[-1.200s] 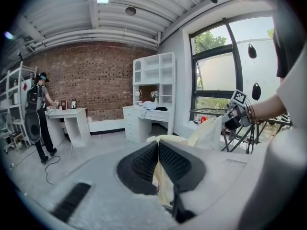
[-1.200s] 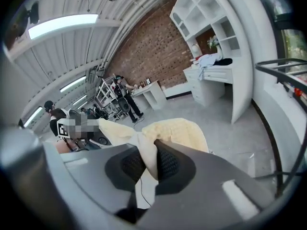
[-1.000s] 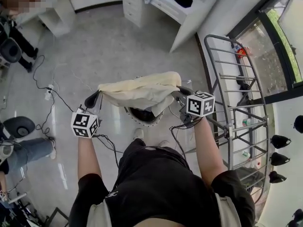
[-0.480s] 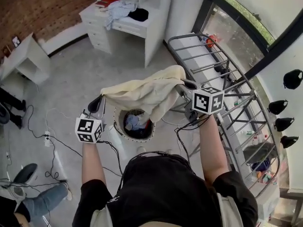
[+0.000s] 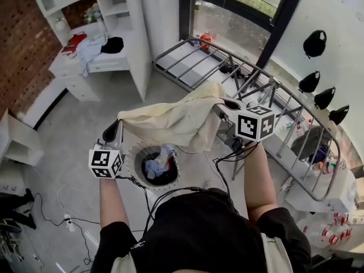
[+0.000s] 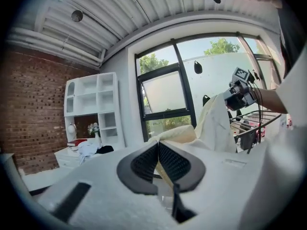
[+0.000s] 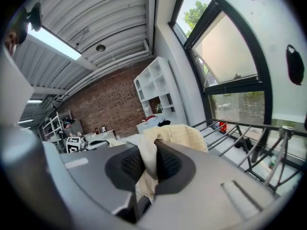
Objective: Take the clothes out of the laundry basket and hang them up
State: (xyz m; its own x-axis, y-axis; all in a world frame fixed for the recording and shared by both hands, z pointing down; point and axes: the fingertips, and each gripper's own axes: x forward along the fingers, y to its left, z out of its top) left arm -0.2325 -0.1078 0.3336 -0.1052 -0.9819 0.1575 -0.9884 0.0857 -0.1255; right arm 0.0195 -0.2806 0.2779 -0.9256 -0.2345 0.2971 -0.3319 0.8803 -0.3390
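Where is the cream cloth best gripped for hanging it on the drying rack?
Along its top edge, one end in each claw, from the person's side. The cream cloth is limp: pinched at both ends by the left claw and right claw, it spans between them and sags, probably ready to drape over the drying rack.
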